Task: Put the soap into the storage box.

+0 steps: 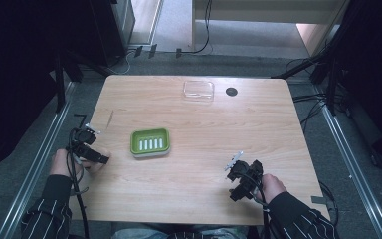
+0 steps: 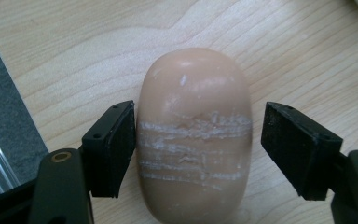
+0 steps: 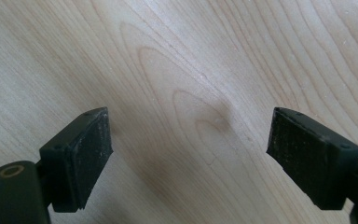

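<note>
A tan oval bar of soap (image 2: 193,135), scored with white scratches, lies on the wooden table (image 1: 214,129) near its left edge. My left gripper (image 2: 198,123) straddles the bar. Its left pad (image 2: 116,149) rests against the soap's side, and a narrow gap separates the right pad (image 2: 291,149) from it. In the high view the left gripper (image 1: 87,145) sits by the table's left edge, left of a green soap dish (image 1: 150,142) with white slots. My right gripper (image 1: 241,177) hovers at the front right, and in its own view the right gripper (image 3: 189,140) stands open over bare wood.
A clear plastic box (image 1: 198,90) and a black round hole (image 1: 231,91) lie near the table's far edge. Dark floor and a metal rail run close beside the table's left edge. Cables and stands surround the table.
</note>
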`<state>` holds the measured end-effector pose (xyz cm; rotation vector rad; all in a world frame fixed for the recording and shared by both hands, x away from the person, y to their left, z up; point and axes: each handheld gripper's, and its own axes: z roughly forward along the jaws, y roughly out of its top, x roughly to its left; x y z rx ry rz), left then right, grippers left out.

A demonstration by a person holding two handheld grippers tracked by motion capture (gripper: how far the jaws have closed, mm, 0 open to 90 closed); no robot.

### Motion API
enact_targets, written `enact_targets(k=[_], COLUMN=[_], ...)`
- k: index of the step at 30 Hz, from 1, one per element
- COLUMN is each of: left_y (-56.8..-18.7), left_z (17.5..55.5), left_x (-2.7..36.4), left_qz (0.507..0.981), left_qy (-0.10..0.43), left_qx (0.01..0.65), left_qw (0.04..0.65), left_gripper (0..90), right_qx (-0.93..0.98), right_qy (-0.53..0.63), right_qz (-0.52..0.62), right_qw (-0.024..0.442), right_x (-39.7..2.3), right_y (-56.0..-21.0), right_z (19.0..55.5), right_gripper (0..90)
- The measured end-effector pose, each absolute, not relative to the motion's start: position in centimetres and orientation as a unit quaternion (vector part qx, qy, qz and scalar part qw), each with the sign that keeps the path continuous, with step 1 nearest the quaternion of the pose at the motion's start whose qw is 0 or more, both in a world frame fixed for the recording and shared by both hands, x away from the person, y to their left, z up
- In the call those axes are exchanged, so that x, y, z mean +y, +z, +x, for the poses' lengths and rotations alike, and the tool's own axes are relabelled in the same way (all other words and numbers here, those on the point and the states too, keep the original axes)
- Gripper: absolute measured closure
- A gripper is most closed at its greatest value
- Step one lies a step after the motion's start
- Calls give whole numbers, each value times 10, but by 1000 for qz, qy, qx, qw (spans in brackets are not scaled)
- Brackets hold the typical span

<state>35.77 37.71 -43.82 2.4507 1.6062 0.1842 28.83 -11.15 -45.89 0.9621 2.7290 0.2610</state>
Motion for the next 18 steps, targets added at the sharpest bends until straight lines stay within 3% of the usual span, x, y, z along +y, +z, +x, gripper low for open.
enact_targets(k=[18], left_y=[-448], left_z=[357], left_x=[371], left_qz=[841], left_qy=[75], left_qx=[530], left_qw=[79], left_gripper=[333], right_qx=[932], right_qy=[91], right_qz=[330], right_qw=[117], right_x=[-112], right_y=[-459], right_z=[287], right_gripper=[143])
